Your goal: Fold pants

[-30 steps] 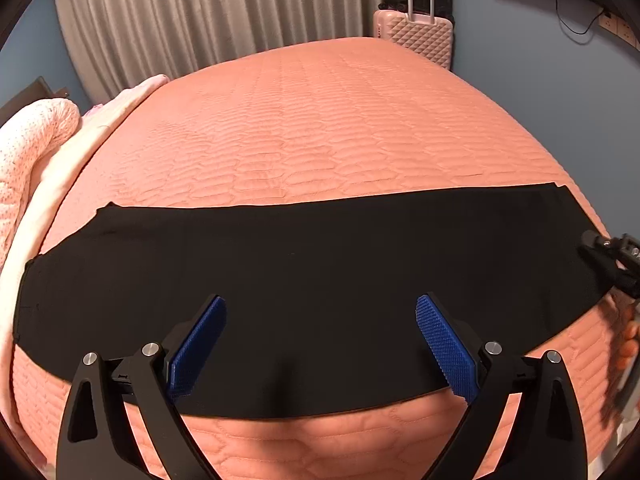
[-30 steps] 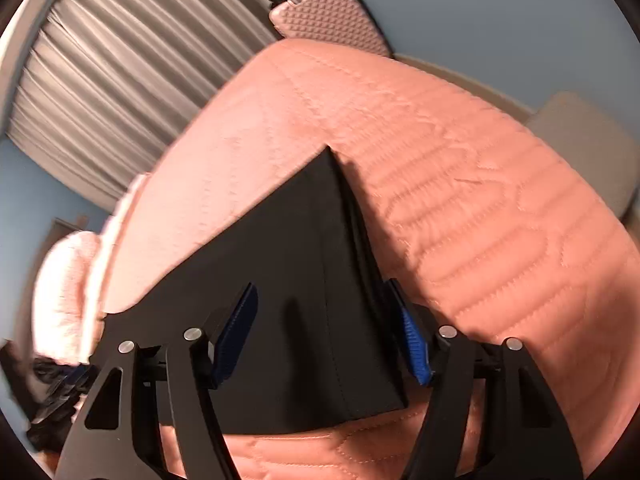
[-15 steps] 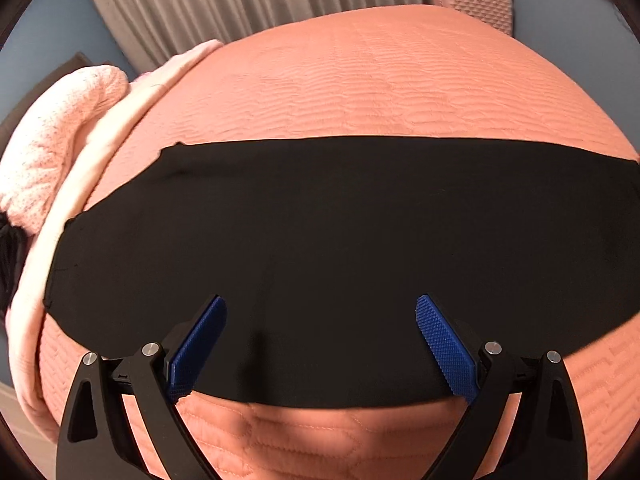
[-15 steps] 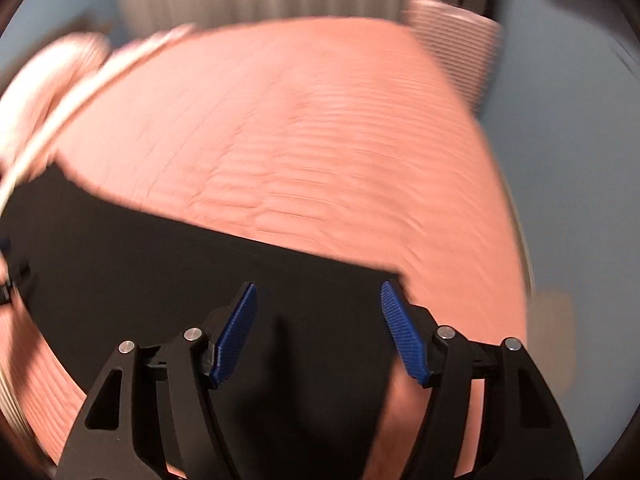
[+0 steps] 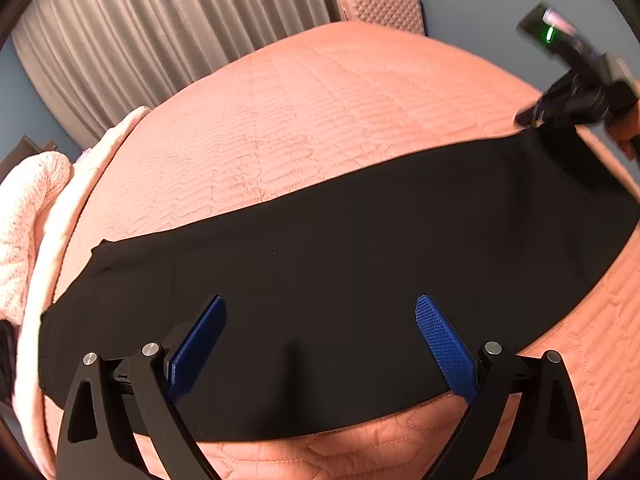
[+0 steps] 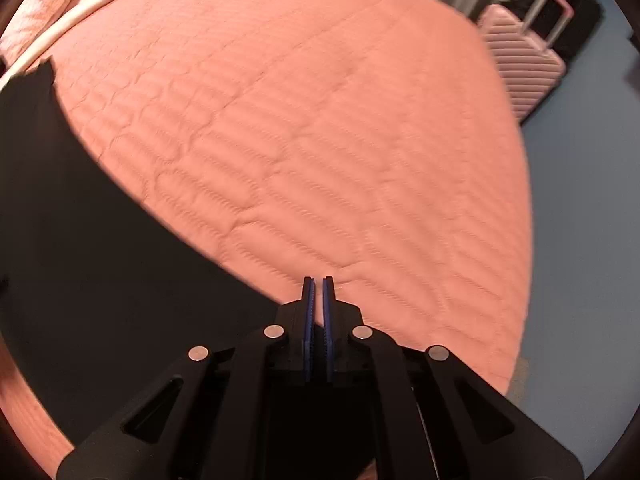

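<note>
Black pants [image 5: 320, 272] lie flat in a long band across the salmon quilted bed [image 5: 340, 112]. My left gripper [image 5: 320, 344] is open and empty, its blue pads spread over the near edge of the pants' middle. My right gripper [image 6: 318, 300] is shut on the far corner of the pants' right end [image 6: 120, 264]. It also shows in the left wrist view [image 5: 568, 100], at the upper right, pinching that far corner.
A pink suitcase [image 5: 380, 10] stands past the bed's far end by grey curtains [image 5: 160, 40]. White and pink bedding [image 5: 24, 208] is piled at the bed's left side. The bed's right edge drops to a blue-grey floor [image 6: 580, 240].
My right gripper moved to the far corner of the pants' right end and closed on it. My left gripper stayed open over the pants' near edge, its view tilting.
</note>
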{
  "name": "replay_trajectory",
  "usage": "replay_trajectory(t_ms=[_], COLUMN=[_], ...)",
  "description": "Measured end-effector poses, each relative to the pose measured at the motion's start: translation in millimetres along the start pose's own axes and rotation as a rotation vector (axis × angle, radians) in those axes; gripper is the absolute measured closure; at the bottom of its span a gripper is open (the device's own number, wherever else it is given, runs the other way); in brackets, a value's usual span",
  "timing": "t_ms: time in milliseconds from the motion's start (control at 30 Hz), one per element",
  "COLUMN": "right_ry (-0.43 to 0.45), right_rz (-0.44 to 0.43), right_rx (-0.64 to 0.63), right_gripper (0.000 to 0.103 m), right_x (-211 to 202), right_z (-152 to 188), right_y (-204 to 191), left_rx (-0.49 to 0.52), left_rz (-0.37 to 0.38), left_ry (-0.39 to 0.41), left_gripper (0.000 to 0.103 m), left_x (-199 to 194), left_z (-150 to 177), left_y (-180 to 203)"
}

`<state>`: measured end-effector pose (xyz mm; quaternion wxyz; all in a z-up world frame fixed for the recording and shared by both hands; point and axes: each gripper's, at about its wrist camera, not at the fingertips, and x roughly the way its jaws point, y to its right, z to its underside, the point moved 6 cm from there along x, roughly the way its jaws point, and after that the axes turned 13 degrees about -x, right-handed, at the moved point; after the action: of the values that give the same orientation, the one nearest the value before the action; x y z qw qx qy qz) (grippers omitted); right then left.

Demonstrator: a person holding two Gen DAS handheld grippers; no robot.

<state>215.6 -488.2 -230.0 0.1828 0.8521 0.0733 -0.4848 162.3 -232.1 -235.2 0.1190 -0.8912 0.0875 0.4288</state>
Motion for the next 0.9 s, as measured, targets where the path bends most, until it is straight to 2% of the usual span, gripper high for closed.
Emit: replay_trajectory(t_ms=[33, 100, 133, 233, 267, 300, 333, 367, 433, 500, 533, 600, 633, 667, 700, 767, 833, 867, 900], right_ry=[0.039, 0.100, 0.094, -0.001, -0.023, -0.045, -0.039, -0.031, -0.018, 0.020, 0.034, 0.068, 0.089, 0.112, 0.155, 0.190, 0.169, 0.160, 0.189], right_rz=[-0.007, -0.062, -0.067, -0.069, -0.054, -0.040, -0.033, -0.021, -0.006, -0.003, -0.004, 0.023, 0.007, -0.025, -0.094, -0.213, -0.260, -0.248, -0.209], right_rx=[0.057, 0.108, 0.082, -0.063, -0.087, -0.111, -0.132, -0.139, -0.037, 0.097, 0.156, 0.284, 0.373, 0.465, 0.585, 0.729, 0.735, 0.728, 0.724], right_gripper=[0.094, 0.094, 0.094, 0.091, 0.083, 0.058, 0.051, 0.051, 0.053, 0.053, 0.051, 0.049, 0.040, 0.037, 0.034, 0.033, 0.033, 0.033, 0.032], right_x=[-12, -37, -41, -30, -23, -13, -8, -2, 2, -15, -25, -53, -64, -73, -83, -86, -75, -71, -69], right_z=[6, 28, 36, 52, 52, 54, 56, 52, 42, 44, 50, 83, 104, 125, 152, 190, 201, 204, 203], right_y=[6, 7, 2, -15, -15, -16, -16, -16, 3, 18, 23, 26, 24, 21, 11, -17, -41, -49, -52], left_rx=[-0.003, -0.017, -0.029, -0.062, -0.071, -0.075, -0.080, -0.079, -0.067, -0.055, -0.068, -0.071, -0.075, -0.084, -0.093, -0.130, -0.159, -0.173, -0.188], left_rz=[0.001, 0.005, 0.010, 0.027, 0.027, 0.026, 0.027, 0.025, 0.011, -0.003, -0.029, -0.022, -0.022, -0.027, -0.028, -0.024, -0.018, -0.014, -0.012], left_ry=[0.005, 0.008, 0.001, -0.023, -0.029, -0.031, -0.031, -0.028, -0.023, -0.025, -0.028, -0.006, -0.001, -0.002, -0.003, -0.011, -0.019, -0.023, -0.028], left_gripper=[0.008, 0.008, 0.008, 0.008, 0.008, 0.008, 0.008, 0.008, 0.008, 0.008, 0.008, 0.008, 0.008, 0.008, 0.008, 0.008, 0.008, 0.008, 0.008], left_x=[-2, -4, -4, -1, -1, -2, -3, -6, -8, -10, -13, -20, -22, -23, -24, -27, -31, -33, -36], left_z=[0, 1, 3, 7, 7, 8, 8, 8, 9, 8, 7, 4, 4, 5, 6, 9, 13, 15, 18], left_y=[0, -4, -6, -8, -7, -7, -6, -4, -2, -4, -7, -13, -18, -24, -28, -39, -47, -50, -55])
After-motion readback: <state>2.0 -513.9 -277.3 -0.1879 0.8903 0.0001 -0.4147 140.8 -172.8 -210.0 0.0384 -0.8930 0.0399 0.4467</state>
